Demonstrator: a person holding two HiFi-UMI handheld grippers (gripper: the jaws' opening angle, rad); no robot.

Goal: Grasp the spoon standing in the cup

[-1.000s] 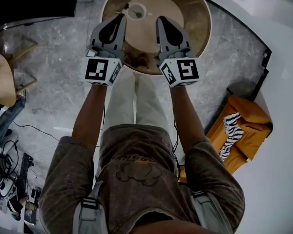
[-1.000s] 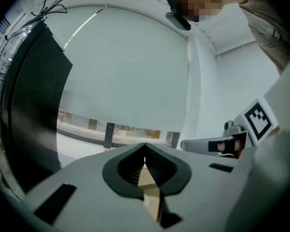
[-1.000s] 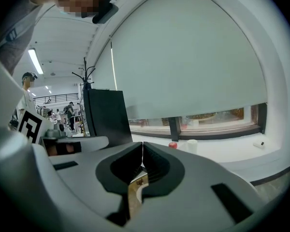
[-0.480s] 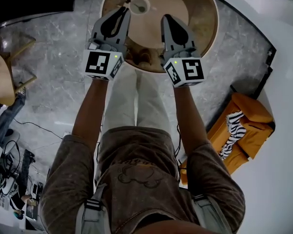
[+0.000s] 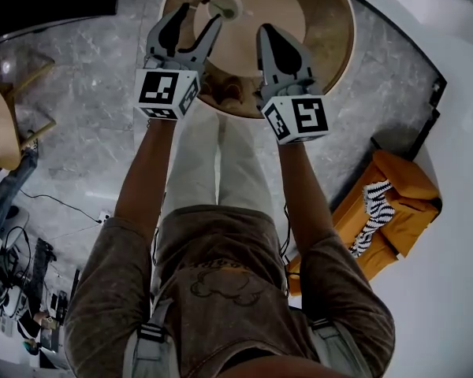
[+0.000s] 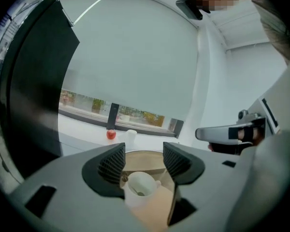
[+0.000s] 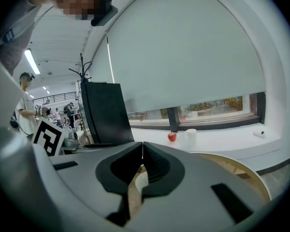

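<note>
A white cup (image 5: pixel 225 6) stands on the round wooden table (image 5: pixel 323 30), with a spoon (image 5: pixel 207 1) leaning in it, handle toward the left. My left gripper (image 5: pixel 199 14) is open; its jaws have just been opening and nothing is between them. The cup sits just beyond its fingertips. In the left gripper view the cup (image 6: pixel 141 186) and the spoon (image 6: pixel 124 178) show low between the spread jaws of the left gripper (image 6: pixel 144 159). My right gripper (image 5: pixel 266 28) is shut and empty, to the right of the cup. In the right gripper view the right gripper (image 7: pixel 142 146) hides most of the cup (image 7: pixel 138 180).
The table's near rim lies under both grippers. An orange seat (image 5: pixel 394 203) with a striped cloth stands on the floor at the right, a wooden chair (image 5: pixel 8 128) at the left. On the far sill sit a red fruit (image 6: pixel 110 134) and a small white cup (image 6: pixel 131 133).
The left gripper's jaws went from shut to wide open, and it moved closer to the cup. The right gripper stays shut and has hardly moved.
</note>
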